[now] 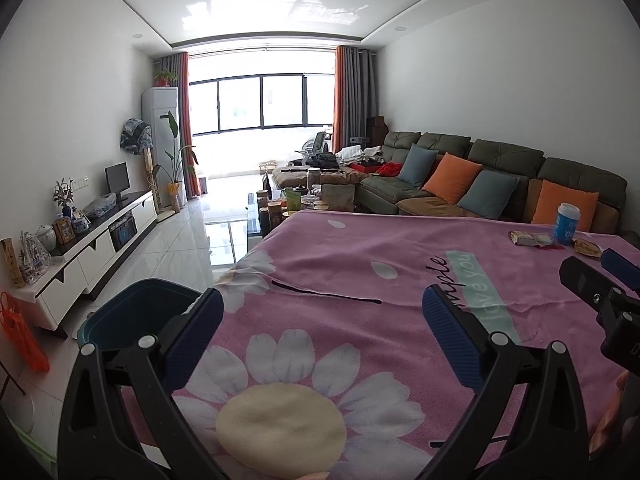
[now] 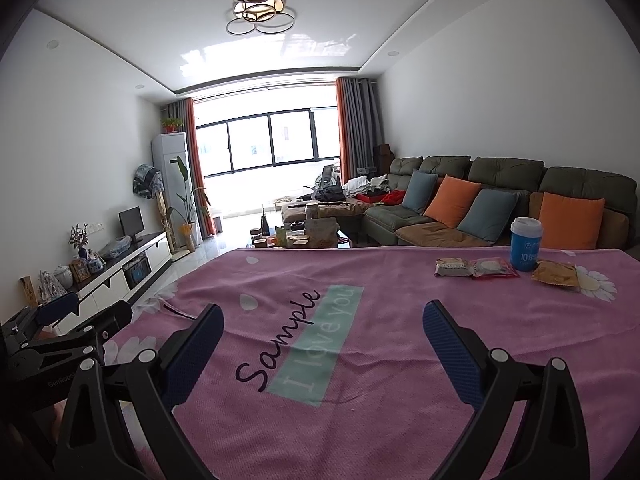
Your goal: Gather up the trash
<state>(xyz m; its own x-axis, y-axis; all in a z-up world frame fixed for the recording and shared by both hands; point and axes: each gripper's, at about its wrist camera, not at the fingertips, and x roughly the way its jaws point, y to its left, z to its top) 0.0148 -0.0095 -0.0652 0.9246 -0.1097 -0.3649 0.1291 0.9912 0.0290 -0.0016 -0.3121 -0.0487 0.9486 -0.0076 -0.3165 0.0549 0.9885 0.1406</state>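
Note:
Three snack wrappers lie at the far right of the pink flowered cloth (image 2: 360, 420): a pale one (image 2: 454, 268), a red-edged one (image 2: 494, 269) and an orange one (image 2: 557, 276). A blue and white cup (image 2: 525, 249) stands just behind them. The same wrappers (image 1: 532, 239) and cup (image 1: 566, 224) show small in the left wrist view. A dark teal bin (image 1: 132, 316) sits on the floor off the cloth's left edge. My left gripper (image 1: 322, 314) is open over the cloth near the bin. My right gripper (image 2: 322, 330) is open over the printed lettering, well short of the wrappers.
A green sofa (image 2: 500, 184) with orange and blue cushions runs along the right wall. A low table (image 2: 304, 236) crowded with jars stands beyond the cloth. A white TV cabinet (image 1: 92, 248) lines the left wall, with an orange bag (image 1: 20, 336) on the glossy floor.

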